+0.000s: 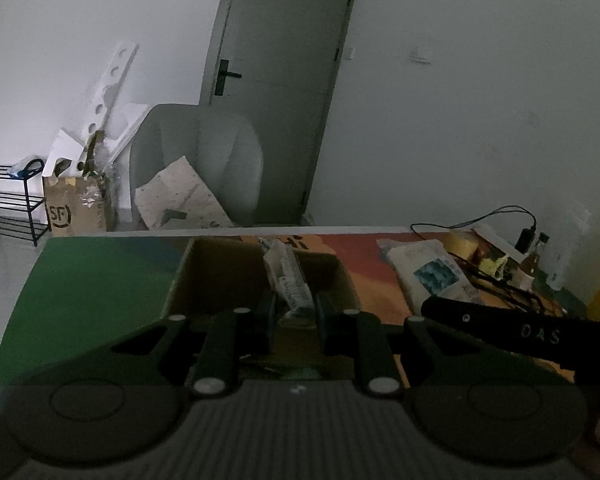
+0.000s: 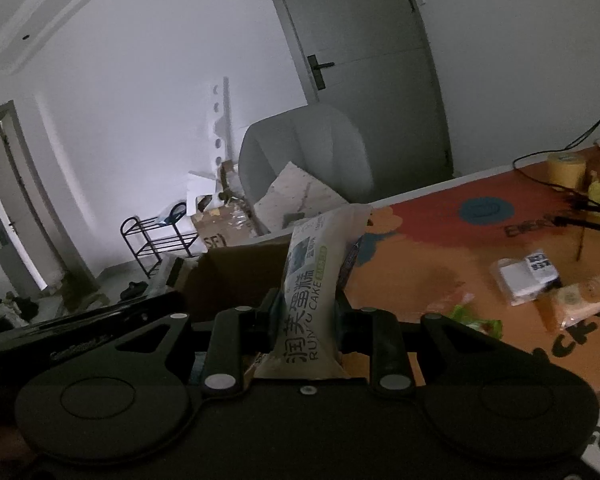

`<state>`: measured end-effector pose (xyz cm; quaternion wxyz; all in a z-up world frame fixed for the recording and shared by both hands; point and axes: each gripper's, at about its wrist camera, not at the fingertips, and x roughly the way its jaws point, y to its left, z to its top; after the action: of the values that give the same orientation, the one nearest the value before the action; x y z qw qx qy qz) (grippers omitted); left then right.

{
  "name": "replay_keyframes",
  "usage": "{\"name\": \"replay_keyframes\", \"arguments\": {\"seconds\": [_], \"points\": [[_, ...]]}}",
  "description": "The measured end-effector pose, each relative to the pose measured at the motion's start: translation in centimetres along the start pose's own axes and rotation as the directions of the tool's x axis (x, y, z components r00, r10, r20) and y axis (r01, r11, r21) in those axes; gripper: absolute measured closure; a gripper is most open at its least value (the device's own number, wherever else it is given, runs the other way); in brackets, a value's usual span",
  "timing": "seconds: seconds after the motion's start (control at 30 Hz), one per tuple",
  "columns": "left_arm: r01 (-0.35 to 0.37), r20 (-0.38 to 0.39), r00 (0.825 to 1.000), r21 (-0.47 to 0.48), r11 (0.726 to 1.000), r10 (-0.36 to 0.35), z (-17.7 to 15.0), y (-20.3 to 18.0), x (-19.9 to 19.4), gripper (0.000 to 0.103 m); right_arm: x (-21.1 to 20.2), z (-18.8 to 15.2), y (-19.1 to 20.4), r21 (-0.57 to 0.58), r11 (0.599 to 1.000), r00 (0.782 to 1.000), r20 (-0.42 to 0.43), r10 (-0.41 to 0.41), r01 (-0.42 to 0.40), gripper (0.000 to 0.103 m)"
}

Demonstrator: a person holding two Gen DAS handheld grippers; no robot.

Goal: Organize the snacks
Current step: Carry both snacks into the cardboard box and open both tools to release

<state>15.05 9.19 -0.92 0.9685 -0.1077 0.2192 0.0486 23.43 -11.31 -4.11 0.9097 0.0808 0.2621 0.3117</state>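
Note:
In the left wrist view my left gripper (image 1: 294,309) is shut on a slim clear-wrapped snack packet (image 1: 286,270), which it holds above an open cardboard box (image 1: 220,276). In the right wrist view my right gripper (image 2: 306,306) is shut on a white cake packet (image 2: 312,280) printed "RUNYU CAKE", standing upright between the fingers just right of the same box (image 2: 236,276). That cake packet (image 1: 432,270) also shows at the right of the left wrist view. Loose on the table lie a white packet (image 2: 526,276), an orange packet (image 2: 584,300) and a green packet (image 2: 476,322).
The table has a colourful green, red and orange cover (image 2: 420,248). A tape roll (image 2: 566,168), black cables (image 1: 472,222) and small clutter sit at its far right. Beyond the table are a grey armchair (image 1: 198,152), a door (image 1: 284,80), a black rack (image 2: 156,240) and cardboard boxes.

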Motion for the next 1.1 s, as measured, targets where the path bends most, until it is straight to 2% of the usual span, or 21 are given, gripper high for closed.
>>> {"name": "replay_keyframes", "arguments": {"seconds": [0.23,0.3,0.37,0.57,0.67,0.7,0.73,0.8,0.83,0.9,0.97,1.03,1.1], "points": [[0.001,-0.038,0.999,-0.016,1.0,-0.001,0.0,1.4,1.5,0.083,1.8,0.4,0.9,-0.015,0.999,0.999,-0.023,0.031,-0.032,0.078],[0.003,-0.05,0.999,-0.015,1.0,-0.004,0.0,1.7,1.9,0.081,2.2,0.5,1.4,-0.021,0.999,0.999,-0.031,0.035,-0.036,0.078],[-0.032,-0.044,0.999,-0.014,0.999,0.031,0.1,2.0,2.0,0.079,2.6,0.6,2.0,-0.025,0.999,0.999,-0.037,0.038,-0.039,0.078],[-0.031,-0.053,0.998,-0.048,0.998,0.029,0.1,3.3,1.5,0.075,3.8,0.6,3.4,-0.03,0.999,0.998,-0.049,0.044,-0.046,0.078],[-0.028,-0.05,0.998,-0.057,0.998,0.025,0.2,3.7,1.3,0.069,4.3,0.7,3.8,-0.016,0.998,0.997,-0.052,0.055,-0.056,0.077],[-0.025,-0.05,0.998,-0.061,0.998,0.022,0.2,3.8,1.3,0.064,4.4,0.8,3.8,-0.005,0.998,0.997,-0.047,0.066,-0.067,0.073],[-0.027,-0.049,0.999,-0.065,0.998,0.024,0.2,3.9,1.3,0.061,4.3,0.7,3.6,0.008,0.997,0.997,-0.032,0.076,-0.075,0.063],[-0.033,-0.048,0.998,-0.073,0.997,0.029,0.2,4.0,1.4,0.047,4.2,0.7,3.3,0.019,0.998,0.998,-0.021,0.054,-0.053,0.048],[-0.036,-0.046,0.998,-0.08,0.996,0.033,0.2,4.0,1.3,0.043,4.0,0.7,3.0,0.02,0.999,0.999,-0.014,0.042,-0.042,0.046],[-0.032,-0.042,0.999,-0.089,0.996,0.029,0.2,4.0,1.3,0.029,3.5,0.7,2.4,0.019,0.999,0.999,-0.014,0.035,-0.035,0.046],[-0.028,-0.038,0.999,-0.098,0.995,0.024,0.2,3.8,1.2,0.025,3.0,0.6,1.8,0.028,0.999,1.0,-0.014,0.026,-0.026,0.043],[-0.028,-0.041,0.999,-0.1,0.995,0.024,0.3,3.5,1.2,0.023,2.5,0.3,1.1,0.036,0.999,1.0,-0.01,0.008,-0.008,0.033],[-0.024,-0.042,0.999,-0.1,0.995,0.02,0.3,3.1,1.2,0.019,2.0,0.2,0.3,0.045,0.999,1.0,-0.009,-0.009,0.009,0.033]]}}
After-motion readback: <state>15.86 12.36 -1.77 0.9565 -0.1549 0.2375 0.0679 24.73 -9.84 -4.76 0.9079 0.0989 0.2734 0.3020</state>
